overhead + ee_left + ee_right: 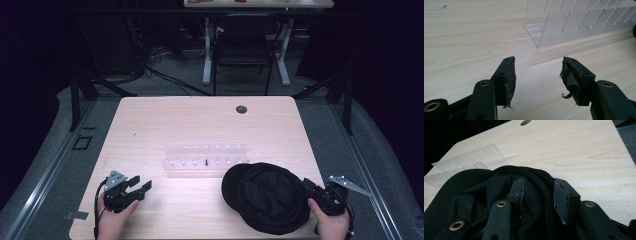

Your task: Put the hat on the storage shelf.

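At the near edge of the tabletop (200, 120), the left gripper (141, 189) rests on the wood in the person's left hand (114, 220), and its fingers (506, 77) stand wide apart with nothing between them; only bare wood lies under the gap. At the near right side, the right gripper (306, 184) is held in the person's right hand (330, 225) and it reaches into the right edge of a black cap (267, 196). In the right gripper view its fingers (562, 197) are about half open, and the rim of the cap (499, 185) runs through the gap between them; one finger lies inside the cap against the dark cloth and the other is outside, over the rim. If the pads really press on the cloth, I cannot tell. The cap lies flat on the tabletop, in the near right part, with its open side up. Just behind the cap, near the middle of the tabletop, there is a clear plastic rack (205, 156) with a row of slots, and one small dark thing (206, 162) stands in its front row. Farther back, a round dark hole (241, 109) sits in the wood near the far edge. Behind the tabletop, on the floor, a dark chair (243, 50) stands at a second table.
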Available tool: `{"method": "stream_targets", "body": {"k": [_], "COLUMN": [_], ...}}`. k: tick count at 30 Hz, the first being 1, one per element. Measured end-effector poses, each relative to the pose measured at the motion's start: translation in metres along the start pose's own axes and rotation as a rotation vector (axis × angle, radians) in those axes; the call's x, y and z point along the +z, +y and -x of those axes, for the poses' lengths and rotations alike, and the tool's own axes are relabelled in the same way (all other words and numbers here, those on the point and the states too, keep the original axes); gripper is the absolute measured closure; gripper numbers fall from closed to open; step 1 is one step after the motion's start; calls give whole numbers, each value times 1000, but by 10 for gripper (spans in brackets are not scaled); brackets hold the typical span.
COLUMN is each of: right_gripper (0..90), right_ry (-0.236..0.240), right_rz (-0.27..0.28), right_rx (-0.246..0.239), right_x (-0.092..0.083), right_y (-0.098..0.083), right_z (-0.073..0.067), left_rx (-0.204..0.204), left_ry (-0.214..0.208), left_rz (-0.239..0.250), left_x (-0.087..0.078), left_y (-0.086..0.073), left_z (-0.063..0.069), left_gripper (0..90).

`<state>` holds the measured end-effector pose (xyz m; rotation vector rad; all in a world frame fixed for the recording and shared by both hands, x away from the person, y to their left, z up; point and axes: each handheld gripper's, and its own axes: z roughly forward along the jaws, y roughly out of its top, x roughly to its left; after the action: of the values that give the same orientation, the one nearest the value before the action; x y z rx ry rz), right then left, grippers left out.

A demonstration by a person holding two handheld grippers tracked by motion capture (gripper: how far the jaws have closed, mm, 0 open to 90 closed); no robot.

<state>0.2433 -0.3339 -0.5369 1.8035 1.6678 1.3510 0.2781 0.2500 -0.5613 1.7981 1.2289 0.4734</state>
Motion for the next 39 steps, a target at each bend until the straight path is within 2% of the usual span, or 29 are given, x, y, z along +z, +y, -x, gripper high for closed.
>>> {"method": "stream_targets", "body": {"k": [3,6,12,16,17,19,21,25,28,29,31,32,33,36,37,39], "right_gripper": [605,601,582,572,566,565,595,640,654,654,658,666,668,694,702,711], "right_ry": [-14,-52,-104,-104,-95,-97,-135,-168,-187,-182,-169,-190,-198,-209,-194,-190], "right_rz": [-6,-28,-93,-160,-178,-211,-233,-271,-277,-293,-321,-387,-394,-437,-407,-443], "right_rx": [7,-14,-32,-17,-11,-30,-65,-63,-44,-45,-10,-71,-73,-58,-10,-8], "right_x": [0,-2,-7,-13,-13,-14,-15,-17,-19,-20,-19,-24,-23,-19,-15,-12], "right_y": [0,2,9,22,24,28,31,36,37,37,37,41,40,38,34,32], "right_z": [0,-1,-11,-15,-15,-16,-16,-11,-9,-7,-7,-5,-6,-3,-4,-1], "left_rx": [12,30,6,15,19,19,9,14,15,16,14,13,15,13,12,11], "left_ry": [-13,-22,-28,-28,-30,-25,-29,-24,-23,-24,-25,-25,-24,-22,-23,-24], "left_rz": [-14,-34,-31,-17,-25,-18,-19,-24,-25,-34,-33,-34,-38,-29,-28,-26], "left_x": [2,5,2,2,1,1,1,0,1,1,2,2,1,2,2,1], "left_y": [0,0,0,-1,-1,-1,-1,-1,-2,-2,-2,-2,-2,-3,-3,-3], "left_z": [4,5,4,6,6,6,5,6,7,7,7,7,7,8,8,8], "left_gripper": [449,450,447,447,447,447,446,446,446,446,446,446,446,446,445,446]}}
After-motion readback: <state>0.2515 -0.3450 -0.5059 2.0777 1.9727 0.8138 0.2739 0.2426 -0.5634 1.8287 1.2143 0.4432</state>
